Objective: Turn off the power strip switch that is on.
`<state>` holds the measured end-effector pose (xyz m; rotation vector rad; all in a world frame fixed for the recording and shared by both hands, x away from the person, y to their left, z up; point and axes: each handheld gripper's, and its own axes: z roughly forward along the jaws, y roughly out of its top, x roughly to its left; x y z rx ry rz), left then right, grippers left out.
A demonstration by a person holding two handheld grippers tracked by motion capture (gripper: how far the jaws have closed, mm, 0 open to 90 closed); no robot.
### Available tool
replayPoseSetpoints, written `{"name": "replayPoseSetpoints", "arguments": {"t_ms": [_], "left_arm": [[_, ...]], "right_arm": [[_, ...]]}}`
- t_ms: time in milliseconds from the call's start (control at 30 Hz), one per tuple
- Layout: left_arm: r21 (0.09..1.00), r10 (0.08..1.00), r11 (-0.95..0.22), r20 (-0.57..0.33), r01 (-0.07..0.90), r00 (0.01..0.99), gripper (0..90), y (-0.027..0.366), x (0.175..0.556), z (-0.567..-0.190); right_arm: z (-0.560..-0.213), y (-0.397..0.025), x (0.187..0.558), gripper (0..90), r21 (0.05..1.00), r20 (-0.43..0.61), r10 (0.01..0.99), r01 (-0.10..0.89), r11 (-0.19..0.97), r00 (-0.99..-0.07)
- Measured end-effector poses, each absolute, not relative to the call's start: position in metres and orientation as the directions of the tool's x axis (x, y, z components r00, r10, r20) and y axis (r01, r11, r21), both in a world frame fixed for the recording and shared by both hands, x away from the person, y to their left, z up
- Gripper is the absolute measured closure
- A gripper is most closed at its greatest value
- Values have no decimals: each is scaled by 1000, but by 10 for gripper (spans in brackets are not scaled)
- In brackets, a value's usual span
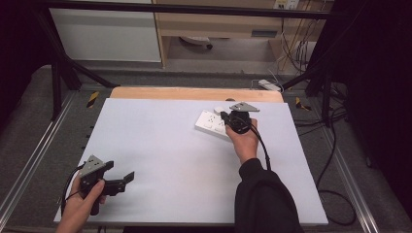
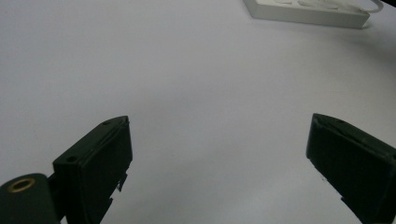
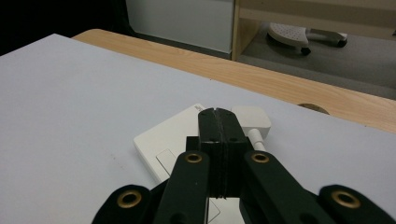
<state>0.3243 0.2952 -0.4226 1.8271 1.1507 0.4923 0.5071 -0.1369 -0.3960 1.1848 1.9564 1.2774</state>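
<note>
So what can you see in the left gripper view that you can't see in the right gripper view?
The left gripper view has the left gripper, its two black jaws spread wide apart over bare white table. The right gripper view has the right gripper, jaws pressed together above the power strip, plus a white plug beside it, the wooden table edge, and a shelf unit behind. Both share the white power strip and the white table surface.

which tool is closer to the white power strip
Right. The right tool is directly over the power strip at the table's far side, jaws closed together. The left tool is open near the front left corner, well away from it.
</note>
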Motion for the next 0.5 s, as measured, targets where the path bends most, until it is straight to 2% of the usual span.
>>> {"name": "replayPoseSetpoints", "arguments": {"t_ms": [500], "left_arm": [[850,867,-176,-105,497,488,70,295,325,-423]], "right_arm": [[-405,-134,513,900,889,43,877,418,184,-478]]}}
